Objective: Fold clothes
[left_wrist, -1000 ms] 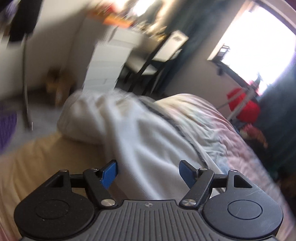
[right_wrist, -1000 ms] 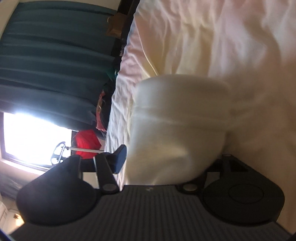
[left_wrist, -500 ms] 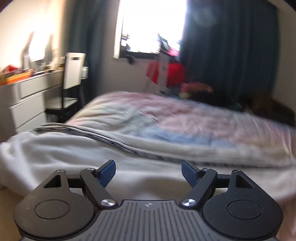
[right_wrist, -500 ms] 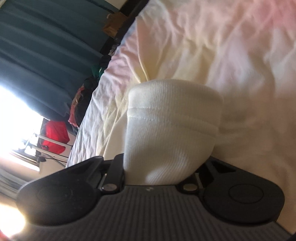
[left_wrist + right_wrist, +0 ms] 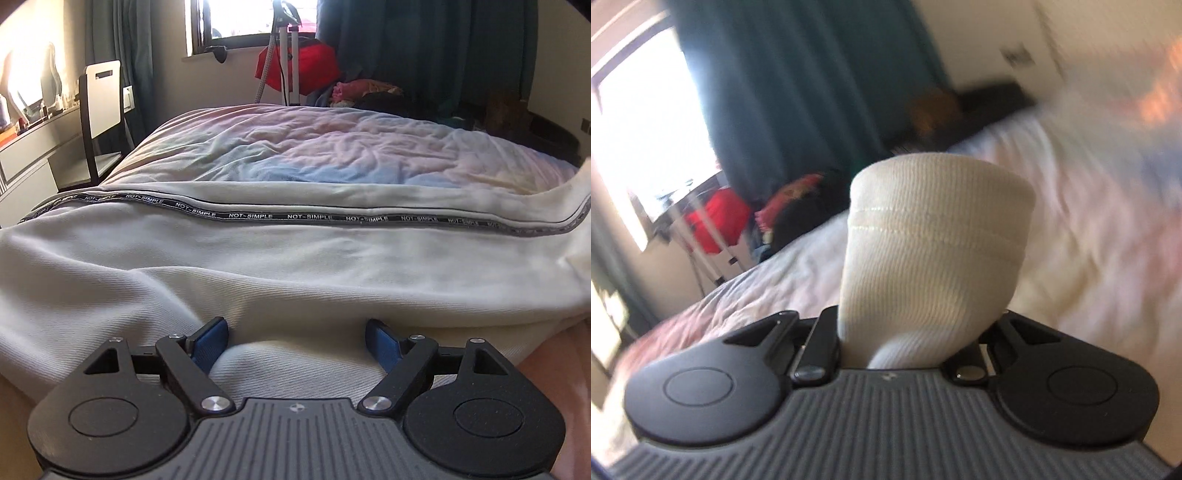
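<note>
1. The left claw is spread wide, its two blue pads set apart with a low bulge of white cloth lying between them; neither pad pinches the cloth.
2. That cloth is a white garment spread across the near part of the bed, reaching from the left edge of the left wrist view to the right.
3. A black tape printed over and over with "NOT-SIMPLE" runs along the garment from left to right, beyond the claw.
4. The right claw is closed tight on a ribbed cream cuff, which stands up out of the claw and flares wider at its top; two stitch lines cross it.
5. The right wrist view is blurred around the cuff; behind it show the bed, a dark teal curtain and a bright window.
6. In the left wrist view a chair with a pale back stands left of the bed, and a red bag sits below the window at the far end.
</note>
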Action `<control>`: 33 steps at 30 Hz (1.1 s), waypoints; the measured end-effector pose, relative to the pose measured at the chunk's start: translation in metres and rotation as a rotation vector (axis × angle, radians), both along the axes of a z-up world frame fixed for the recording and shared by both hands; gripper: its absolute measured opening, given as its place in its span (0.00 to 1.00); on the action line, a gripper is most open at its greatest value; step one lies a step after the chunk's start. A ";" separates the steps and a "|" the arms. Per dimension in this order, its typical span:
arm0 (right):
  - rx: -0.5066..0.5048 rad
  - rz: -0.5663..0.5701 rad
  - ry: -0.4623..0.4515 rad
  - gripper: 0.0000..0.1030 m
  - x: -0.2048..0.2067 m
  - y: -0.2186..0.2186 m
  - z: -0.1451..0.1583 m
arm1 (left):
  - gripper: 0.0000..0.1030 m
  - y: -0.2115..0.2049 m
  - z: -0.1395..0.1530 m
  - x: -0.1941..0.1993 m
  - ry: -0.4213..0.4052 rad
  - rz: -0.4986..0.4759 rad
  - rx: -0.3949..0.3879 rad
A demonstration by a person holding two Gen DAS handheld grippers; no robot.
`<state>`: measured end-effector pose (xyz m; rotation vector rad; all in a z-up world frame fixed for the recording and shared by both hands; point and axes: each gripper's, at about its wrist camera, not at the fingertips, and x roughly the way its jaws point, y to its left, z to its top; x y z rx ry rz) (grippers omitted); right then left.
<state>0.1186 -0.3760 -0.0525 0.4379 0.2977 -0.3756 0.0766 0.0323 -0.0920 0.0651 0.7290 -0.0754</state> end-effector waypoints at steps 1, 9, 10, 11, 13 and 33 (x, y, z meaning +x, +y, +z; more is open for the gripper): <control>-0.079 0.045 -0.017 0.20 0.000 0.015 0.007 | 0.81 0.001 0.001 0.001 -0.001 0.002 -0.004; -0.564 0.436 -0.085 0.20 -0.005 0.156 0.021 | 0.81 0.013 0.016 -0.004 -0.050 0.062 -0.034; -0.606 0.486 -0.073 0.20 -0.006 0.175 0.015 | 0.81 0.015 0.018 -0.004 -0.058 0.071 -0.043; -0.633 0.538 -0.048 0.20 -0.007 0.192 0.005 | 0.81 0.018 0.021 -0.005 -0.067 0.080 -0.055; -0.687 0.644 0.006 0.20 -0.009 0.226 -0.017 | 0.81 0.023 0.026 -0.005 -0.080 0.097 -0.076; -0.988 0.831 0.173 0.22 -0.027 0.326 -0.092 | 0.77 0.073 0.035 0.013 -0.118 0.216 -0.307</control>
